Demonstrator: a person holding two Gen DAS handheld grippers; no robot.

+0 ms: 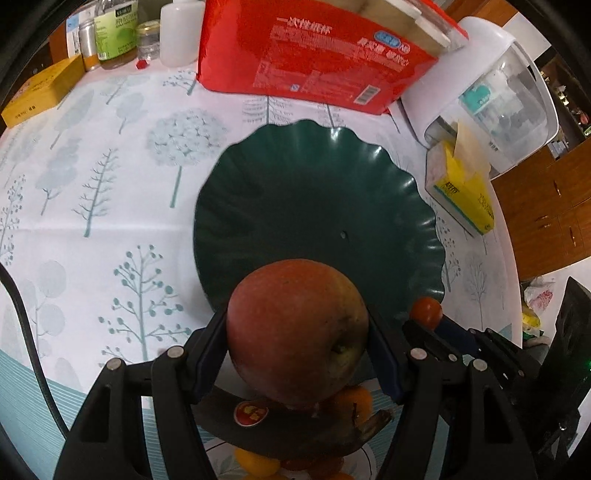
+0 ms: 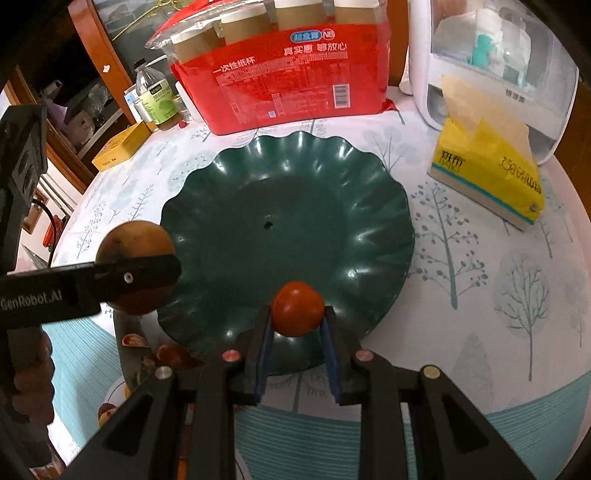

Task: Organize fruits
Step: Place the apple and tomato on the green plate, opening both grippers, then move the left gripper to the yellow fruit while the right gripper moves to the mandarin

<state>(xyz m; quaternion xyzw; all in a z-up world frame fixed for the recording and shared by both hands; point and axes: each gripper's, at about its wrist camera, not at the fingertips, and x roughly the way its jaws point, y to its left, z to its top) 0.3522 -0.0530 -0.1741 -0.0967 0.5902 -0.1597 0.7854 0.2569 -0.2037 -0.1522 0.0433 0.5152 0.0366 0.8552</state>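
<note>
My left gripper [image 1: 297,328] is shut on a red apple [image 1: 295,328] and holds it above the near rim of a dark green scalloped plate [image 1: 295,177]. My right gripper [image 2: 297,314] is shut on a small red tomato [image 2: 297,308] over the plate's near edge [image 2: 369,221]. The tomato also shows in the left wrist view [image 1: 426,312]. The left gripper [image 2: 138,273] with the apple [image 2: 135,240] shows in the right wrist view at the plate's left rim. Nothing lies on the plate.
A dark banana [image 1: 295,428], an orange fruit [image 1: 356,402] and other small fruits lie below the left gripper. A red paper-cup pack [image 2: 291,81] stands behind the plate. A yellow tissue pack [image 2: 487,173] and a white appliance [image 2: 491,62] are at right. Bottles [image 1: 114,33] and a yellow box [image 1: 40,96] stand far left.
</note>
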